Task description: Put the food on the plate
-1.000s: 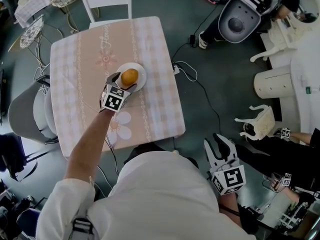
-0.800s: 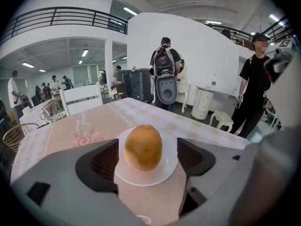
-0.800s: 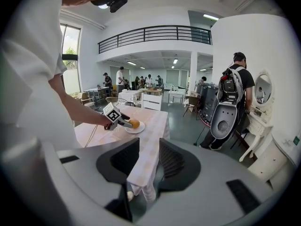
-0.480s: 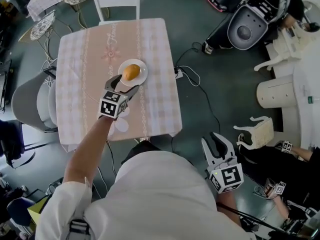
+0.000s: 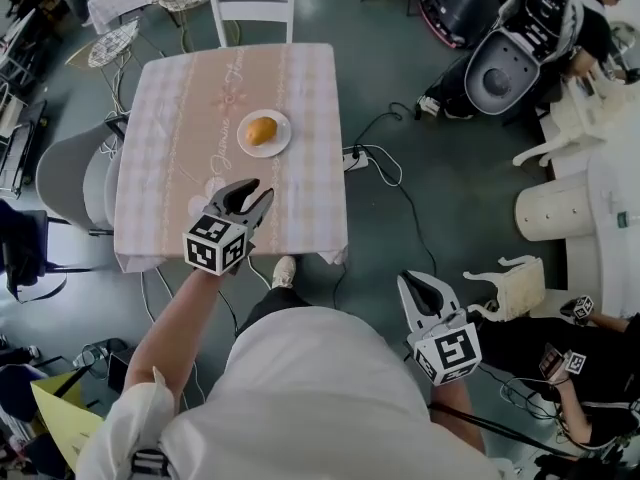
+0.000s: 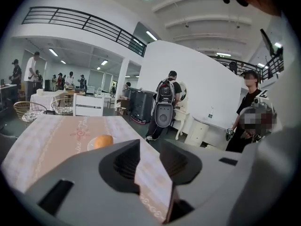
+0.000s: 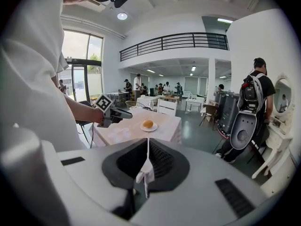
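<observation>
Left gripper (image 5: 249,192): jaws part-way apart and closing, nothing between them. In the left gripper view only the tablecloth shows through the gap. It hangs over the near part of the table, tips pointing toward the plate, clear of the plate and not touching it.

Right gripper (image 5: 426,290): jaws nearly together and closing, just a thin slit left in the right gripper view, nothing held. It sits low at the person's right side over the dark grey floor (image 5: 420,168), well apart from the table.

Round orange-yellow fruit (image 5: 260,129) lies on the small round white plate (image 5: 281,142), about centred in it. The plate stands on the square table with a pink-and-white checked tablecloth (image 5: 175,118), toward the table's right half and roughly mid-depth. The cloth has a pale flower print near the left gripper and a darker pink band with faint lettering running down the middle.

White slatted wooden chair (image 5: 255,3) stands at the far edge of the table. Grey rounded-back chair (image 5: 70,183) is just beside the table's left edge. Black cables (image 5: 385,168) trail on the floor right of the table. A white ornate chair (image 5: 515,278) lies tipped over on the floor near the right gripper.
</observation>
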